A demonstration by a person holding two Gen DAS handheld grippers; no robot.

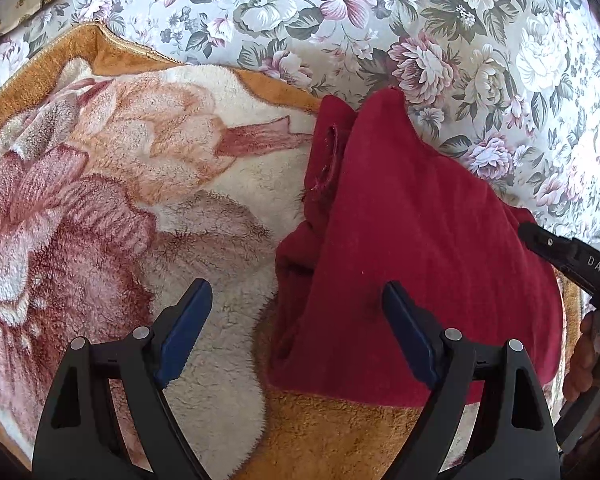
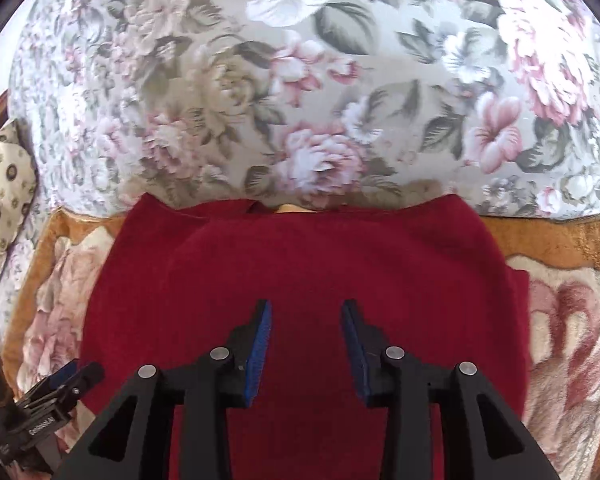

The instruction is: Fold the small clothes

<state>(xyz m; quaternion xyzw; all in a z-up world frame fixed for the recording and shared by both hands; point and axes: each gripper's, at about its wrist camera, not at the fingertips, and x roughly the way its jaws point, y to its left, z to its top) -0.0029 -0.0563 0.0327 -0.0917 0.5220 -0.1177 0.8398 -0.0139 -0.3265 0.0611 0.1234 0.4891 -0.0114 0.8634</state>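
A dark red garment (image 1: 412, 216) lies folded over on a fleecy blanket; in the right wrist view the same red garment (image 2: 300, 264) fills the middle. My left gripper (image 1: 298, 300) stands wide open above the garment's left edge, one finger over the blanket, the other over the red cloth, with nothing between the pads. My right gripper (image 2: 306, 316) hovers over the garment with its jaws apart and nothing held. The right gripper (image 1: 572, 260) also shows at the right edge of the left wrist view, and the left gripper (image 2: 60, 384) at the lower left of the right wrist view.
The orange and cream fleece blanket (image 1: 148, 184) lies on a flowered bedspread (image 1: 380, 20) that stretches beyond it. A small patterned pillow (image 2: 4, 192) sits at the far left. A hand (image 1: 592, 352) holds the right tool.
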